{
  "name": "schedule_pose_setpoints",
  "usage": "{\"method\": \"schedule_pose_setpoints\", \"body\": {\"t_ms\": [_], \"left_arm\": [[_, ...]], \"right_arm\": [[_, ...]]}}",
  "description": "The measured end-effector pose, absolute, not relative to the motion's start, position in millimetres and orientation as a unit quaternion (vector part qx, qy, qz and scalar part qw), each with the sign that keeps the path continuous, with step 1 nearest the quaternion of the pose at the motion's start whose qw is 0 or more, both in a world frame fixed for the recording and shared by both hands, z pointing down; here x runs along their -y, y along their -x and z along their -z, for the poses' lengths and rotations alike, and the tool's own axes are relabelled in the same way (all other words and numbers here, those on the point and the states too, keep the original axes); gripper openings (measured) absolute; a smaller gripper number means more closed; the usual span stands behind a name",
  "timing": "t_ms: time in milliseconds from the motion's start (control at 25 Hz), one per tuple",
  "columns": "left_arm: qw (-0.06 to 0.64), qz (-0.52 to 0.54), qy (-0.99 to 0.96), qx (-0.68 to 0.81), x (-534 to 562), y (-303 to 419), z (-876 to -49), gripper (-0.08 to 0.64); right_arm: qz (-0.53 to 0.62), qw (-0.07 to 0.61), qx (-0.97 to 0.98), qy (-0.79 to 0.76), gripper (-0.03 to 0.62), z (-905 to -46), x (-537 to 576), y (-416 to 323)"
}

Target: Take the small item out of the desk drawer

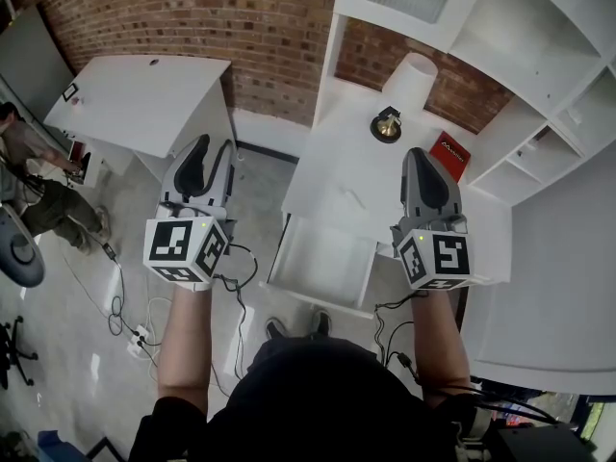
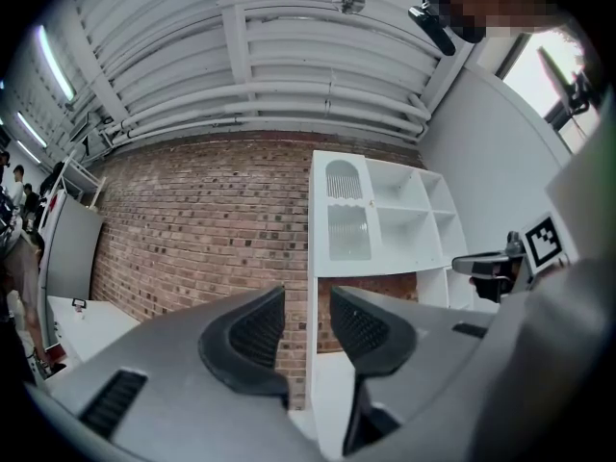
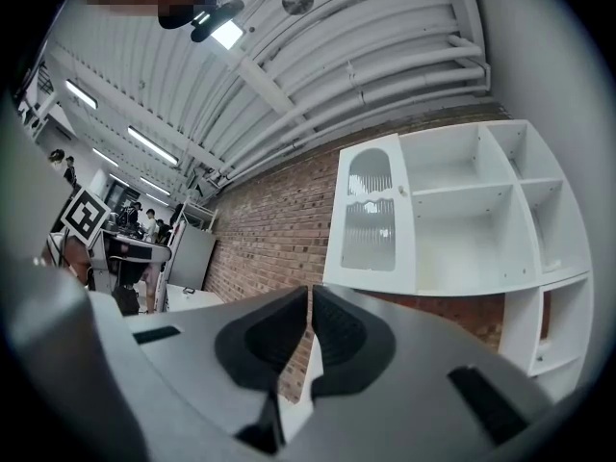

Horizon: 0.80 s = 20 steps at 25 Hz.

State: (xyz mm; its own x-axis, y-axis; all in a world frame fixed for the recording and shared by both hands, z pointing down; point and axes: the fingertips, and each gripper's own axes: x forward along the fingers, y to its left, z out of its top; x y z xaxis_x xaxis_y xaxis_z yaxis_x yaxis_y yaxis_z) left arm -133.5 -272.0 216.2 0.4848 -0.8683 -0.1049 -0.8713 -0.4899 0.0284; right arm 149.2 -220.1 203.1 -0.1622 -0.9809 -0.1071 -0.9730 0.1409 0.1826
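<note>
A brick wall (image 1: 192, 17) backs the work area, with a white shelf unit (image 1: 539, 56) at the right. The white desk (image 1: 337, 162) stands below the unit, and its drawer (image 1: 322, 258) is pulled out toward the person. The left gripper (image 2: 308, 320) is held beside the desk, jaws moderately apart and empty. The right gripper (image 3: 310, 316) is over the desk's right edge, jaws almost together with nothing between them. No small item can be made out in the drawer; its visible interior looks bare white.

Hazards: both grippers point level, not into the drawer, so a reach made this way would likely be blind. Nearly closed right jaws would likely push the item rather than grip it.
</note>
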Motion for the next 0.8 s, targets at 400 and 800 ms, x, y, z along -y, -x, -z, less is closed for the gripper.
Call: {"method": "schedule_pose_setpoints", "body": {"t_ms": [400, 800], "left_arm": [[0.010, -0.044, 0.861, -0.506, 273, 129, -223, 0.144], [0.004, -0.038, 0.861, -0.508, 274, 120, -228, 0.144]], "right_arm": [[0.105, 0.021, 0.755, -0.647, 0.012, -206, 222, -154], [0.100, 0.018, 0.760, -0.642, 0.006, -211, 225, -158]]}}
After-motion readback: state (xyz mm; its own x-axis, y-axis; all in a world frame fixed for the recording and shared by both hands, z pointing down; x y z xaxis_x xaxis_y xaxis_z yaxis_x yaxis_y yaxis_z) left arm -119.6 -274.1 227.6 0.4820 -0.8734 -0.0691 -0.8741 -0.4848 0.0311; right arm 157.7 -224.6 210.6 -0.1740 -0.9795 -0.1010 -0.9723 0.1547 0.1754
